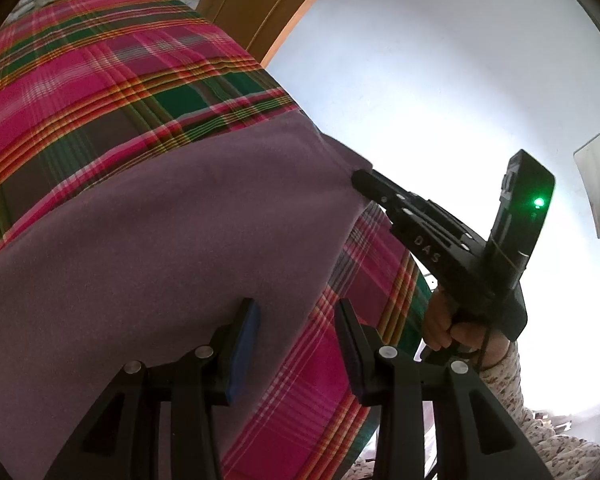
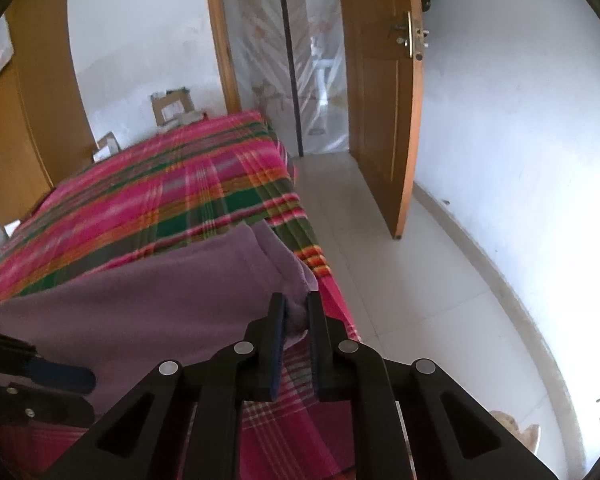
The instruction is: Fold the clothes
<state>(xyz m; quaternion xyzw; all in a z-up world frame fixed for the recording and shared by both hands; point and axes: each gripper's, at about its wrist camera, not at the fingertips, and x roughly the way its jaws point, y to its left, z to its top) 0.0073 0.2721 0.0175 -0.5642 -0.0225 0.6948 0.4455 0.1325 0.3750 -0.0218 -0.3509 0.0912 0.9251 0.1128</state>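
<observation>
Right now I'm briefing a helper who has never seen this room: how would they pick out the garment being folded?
Find the bed under the pink, green and orange plaid cover, near the open wooden door. On its near end lies the purple garment, one corner pinched in the right tongs. It is the only plain, unpatterned cloth there.

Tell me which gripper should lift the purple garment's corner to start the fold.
Right. The right gripper is already closed on the purple garment at its corner by the bed edge; the left gripper has open jaws over it, gripping nothing.
</observation>
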